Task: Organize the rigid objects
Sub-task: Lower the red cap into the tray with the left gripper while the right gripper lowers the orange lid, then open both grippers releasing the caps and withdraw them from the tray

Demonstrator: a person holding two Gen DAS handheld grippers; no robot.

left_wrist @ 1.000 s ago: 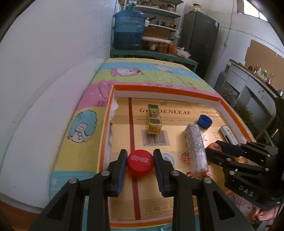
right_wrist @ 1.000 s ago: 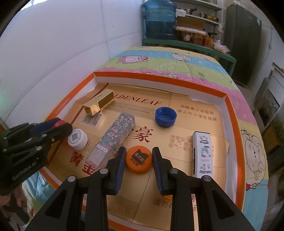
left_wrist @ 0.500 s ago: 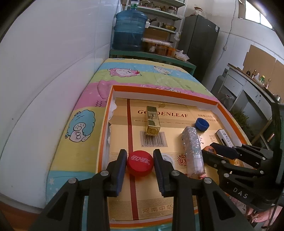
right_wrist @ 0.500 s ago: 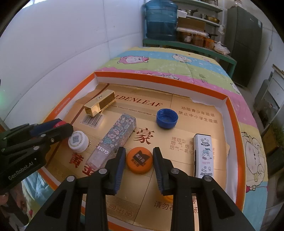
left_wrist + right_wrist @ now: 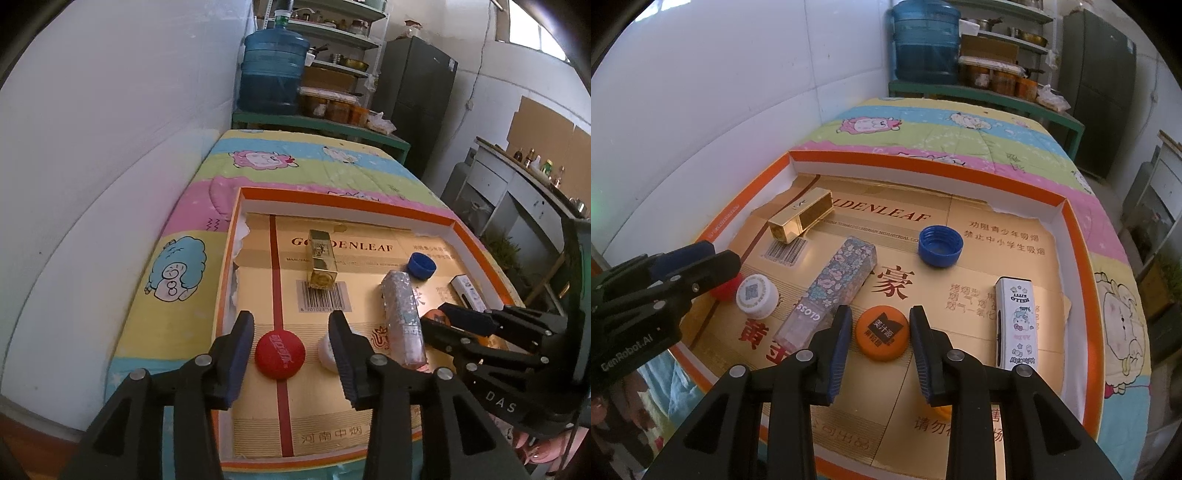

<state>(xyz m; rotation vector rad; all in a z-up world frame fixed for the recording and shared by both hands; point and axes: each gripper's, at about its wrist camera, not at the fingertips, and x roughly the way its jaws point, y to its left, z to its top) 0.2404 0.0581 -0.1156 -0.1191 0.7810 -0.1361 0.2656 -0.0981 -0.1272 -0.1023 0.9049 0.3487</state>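
Left wrist: left gripper [image 5: 291,338] jaws opening, red cap [image 5: 280,354] loose btwn them, untouched, near tray [image 5: 347,206] front-left corner.
Right wrist: right gripper [image 5: 881,330] narrow, straddling orange cap [image 5: 884,333] w/ slim gaps, mid-front of tray.

wrist views, angled down, sharing tray [image 5: 406,216]

Tray [image 5: 1082,236] on quilt [image 5: 960,129], 4 caps and 3 boxes inside, jug [image 5: 925,40] on shelf behind
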